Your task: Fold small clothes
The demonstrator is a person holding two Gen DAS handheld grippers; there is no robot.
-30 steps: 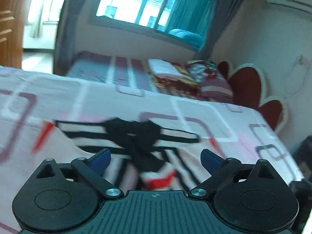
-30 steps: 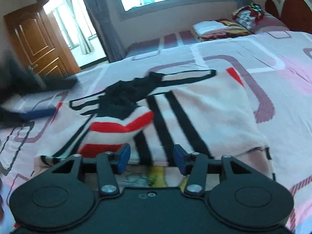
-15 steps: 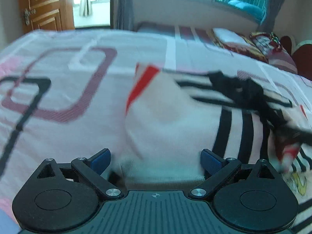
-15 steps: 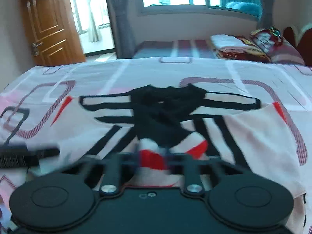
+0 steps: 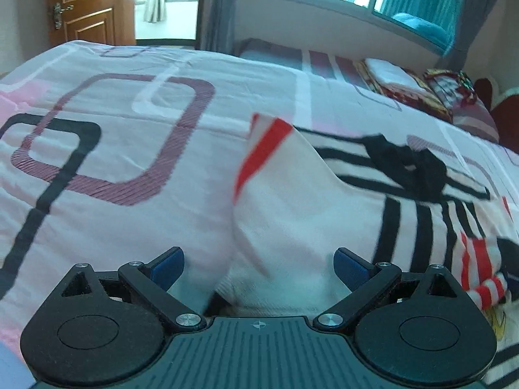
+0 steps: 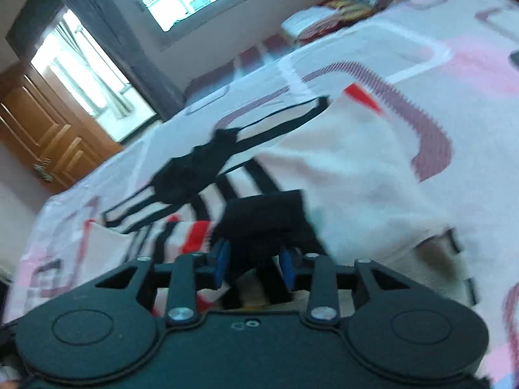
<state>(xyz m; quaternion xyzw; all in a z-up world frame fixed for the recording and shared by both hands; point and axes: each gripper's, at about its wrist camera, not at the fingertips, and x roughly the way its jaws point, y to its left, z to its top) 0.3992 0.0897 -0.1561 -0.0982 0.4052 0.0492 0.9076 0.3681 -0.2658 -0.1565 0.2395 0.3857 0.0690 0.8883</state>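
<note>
Fold just begun: striped garment [image 5: 308, 207] mostly flat on bed [image 5: 129, 162]. Your left tool [image 5: 259, 261] released over its corner; right tool [image 6: 254, 264] opening, dark cloth betw. pads. Nearly all folds left.

you are seeing no readable text, label, brand, number or sign in either wrist view. the garment [image 5: 308, 201] is showing only stripes and a partly hidden cartoon print, with no lettering. the bedsheet [image 5: 113, 136] is carrying only outlined squares. the gripper housings are bearing small moulded marks, too small to read as characters.
</note>
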